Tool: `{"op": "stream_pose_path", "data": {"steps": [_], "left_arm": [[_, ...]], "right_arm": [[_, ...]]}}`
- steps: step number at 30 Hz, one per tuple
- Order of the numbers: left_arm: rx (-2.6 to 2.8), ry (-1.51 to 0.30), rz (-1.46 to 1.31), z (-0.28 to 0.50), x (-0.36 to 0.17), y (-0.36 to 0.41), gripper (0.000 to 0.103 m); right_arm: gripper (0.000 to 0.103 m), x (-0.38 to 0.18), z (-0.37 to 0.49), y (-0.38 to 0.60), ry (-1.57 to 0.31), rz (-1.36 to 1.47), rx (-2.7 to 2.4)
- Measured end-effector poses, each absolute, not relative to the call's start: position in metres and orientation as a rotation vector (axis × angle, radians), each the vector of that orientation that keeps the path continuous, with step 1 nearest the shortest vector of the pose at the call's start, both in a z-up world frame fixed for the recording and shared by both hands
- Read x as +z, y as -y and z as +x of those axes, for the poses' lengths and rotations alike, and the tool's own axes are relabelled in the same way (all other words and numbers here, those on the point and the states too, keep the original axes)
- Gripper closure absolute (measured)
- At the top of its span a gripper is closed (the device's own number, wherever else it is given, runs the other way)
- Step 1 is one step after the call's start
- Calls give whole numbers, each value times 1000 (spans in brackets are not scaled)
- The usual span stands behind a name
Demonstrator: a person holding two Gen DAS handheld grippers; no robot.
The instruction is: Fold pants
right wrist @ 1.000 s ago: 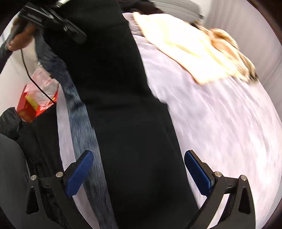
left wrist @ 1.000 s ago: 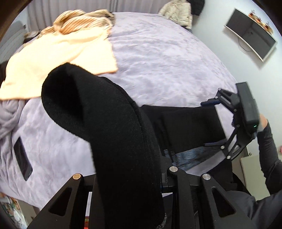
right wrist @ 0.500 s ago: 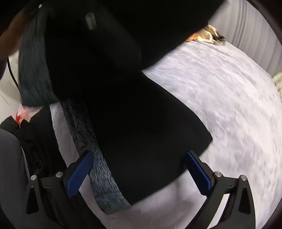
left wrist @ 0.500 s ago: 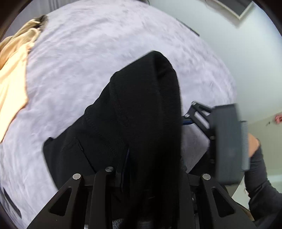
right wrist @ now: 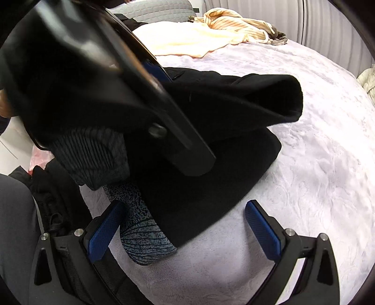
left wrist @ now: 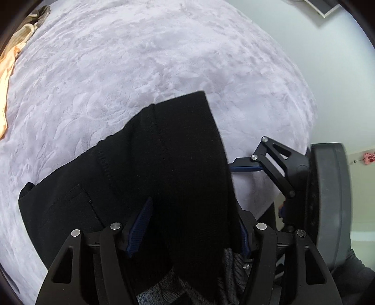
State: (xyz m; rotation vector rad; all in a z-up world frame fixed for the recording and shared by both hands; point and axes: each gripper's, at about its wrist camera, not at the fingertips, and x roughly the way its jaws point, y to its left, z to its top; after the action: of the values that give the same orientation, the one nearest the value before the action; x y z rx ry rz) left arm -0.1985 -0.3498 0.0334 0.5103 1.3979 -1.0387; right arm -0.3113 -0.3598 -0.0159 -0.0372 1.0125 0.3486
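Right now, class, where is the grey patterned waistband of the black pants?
In the right wrist view, the grey waistband lies on the lilac bedspread at the lower left, beside the right gripper's left finger, sticking out from under the folded black pants.

Pants (left wrist: pixel 168 169): black cloth, matt, fuzzy fleece-like nap, stitched seams showing; draped between left gripper (left wrist: pixel 191 231) fingers. Waistband (right wrist: pixel 140 237) just ahead of right gripper (right wrist: pixel 185 228): grey-black speckled knit, ribbed. Bedspread (left wrist: pixel 145 58) beyond both grippers: pale lilac plush, embossed swirl pattern, soft sheen. Gripper frames: matt black plastic, bright metal screw heads. Finger pads (right wrist: pixel 103 231): blue, finely textured, rubbery. Far past right gripper: peach cloth (right wrist: pixel 187 42), smooth, matt; striped fabric (right wrist: pixel 234 21), crumpled.
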Motion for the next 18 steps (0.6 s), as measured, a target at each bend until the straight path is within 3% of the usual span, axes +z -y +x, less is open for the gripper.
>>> {"op": "stream_pose_path", "data": {"steps": [4,6,15,18], "left_arm": [[-1193,-1365,349,-194,70,317,35],[-1141,-1271,337,-190,84,309,0],[-616,-1085,378,-141,57,204,1],[-561,-1144,320,-129,30,176,1]], "right_arm": [[0,-7,-323,364,-1008,-20,357],[0,-5,-328,372,-1005,37,357],[0,12,-351,408,-969,190,297],[0,15,-351,429,-928,298,225]]}}
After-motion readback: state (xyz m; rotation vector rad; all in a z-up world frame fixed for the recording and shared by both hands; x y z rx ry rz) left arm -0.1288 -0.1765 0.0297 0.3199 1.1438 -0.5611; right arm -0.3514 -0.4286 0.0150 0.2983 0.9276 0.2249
